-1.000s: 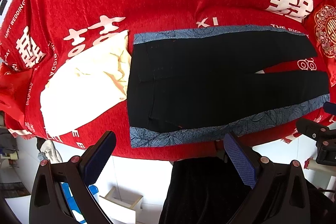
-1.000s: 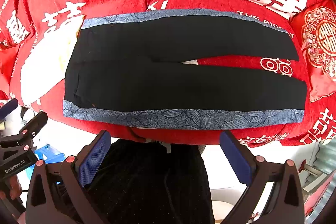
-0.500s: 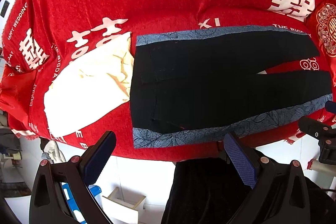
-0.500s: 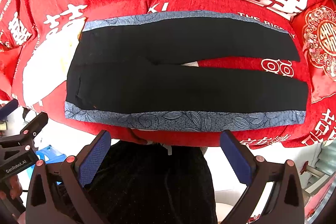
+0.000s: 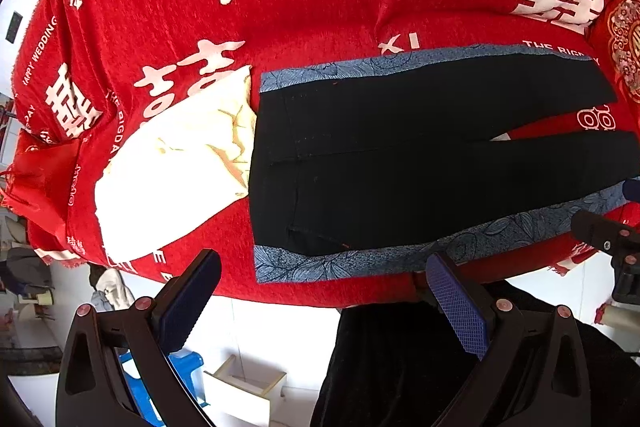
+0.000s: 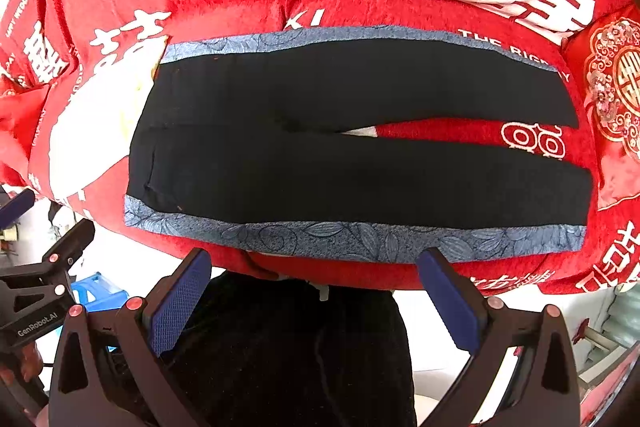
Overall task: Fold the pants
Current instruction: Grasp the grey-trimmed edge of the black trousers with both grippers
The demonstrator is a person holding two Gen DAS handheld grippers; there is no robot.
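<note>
- Left wrist view: left claw (image 5: 322,293) hanging released, gripping nothing, just short of the near edge; black pants (image 5: 400,163) lying flat and unfolded on the red cover (image 5: 320,19), waistband beside a cream cloth (image 5: 168,179); likely soft, light, limp; near blue floral side band (image 5: 360,259) looking like the handiest hold; cover reading "HAPPY WEDDING".
- Right wrist view: right claw (image 6: 314,289) also released, empty; pant legs lying slightly apart; left claw's body reading "GenRobot.AI"; cover reading "THE BIG DAY", partly hidden.
</note>
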